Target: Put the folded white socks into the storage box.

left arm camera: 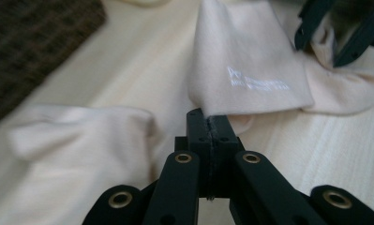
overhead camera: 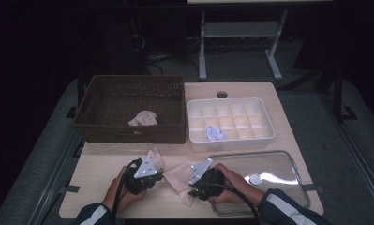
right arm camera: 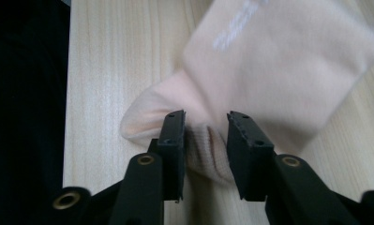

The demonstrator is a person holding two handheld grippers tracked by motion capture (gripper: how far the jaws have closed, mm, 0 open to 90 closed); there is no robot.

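The light wooden surface (overhead camera: 105,173) carries, from largest to smallest: a brown wicker basket (overhead camera: 105,133) at the far left; a clear lid (overhead camera: 278,164) lying flat at the near right; a white divided tray (overhead camera: 194,136) behind the lid; a pale pink sock (overhead camera: 177,176) at the near centre.

Both forearms enter from the bottom edge of the high view, sleeves cut off by the frame; the left hand (overhead camera: 116,190) and right hand (overhead camera: 236,185) each grip a tool body, knuckles toward the centre, the tools angled toward each other over the sock.

The left tongs (left arm camera: 208,123) are pressed together at the tips, with the sock's edge meeting the tips; whether fabric is actually pinched there is not clear. The right tongs (right arm camera: 205,123) stand part open, one jaw on each side of a ribbed fold of the sock, with gaps at the tips.

The sock (left arm camera: 250,61) lies on the surface between the two tools, its middle raised in a fold; small white lettering on it is too blurred to read.

A crumpled pink cloth (overhead camera: 143,118) lies in the basket; a crumpled white and blue item (overhead camera: 215,134) sits in a near-row compartment of the tray; neither can be identified further.
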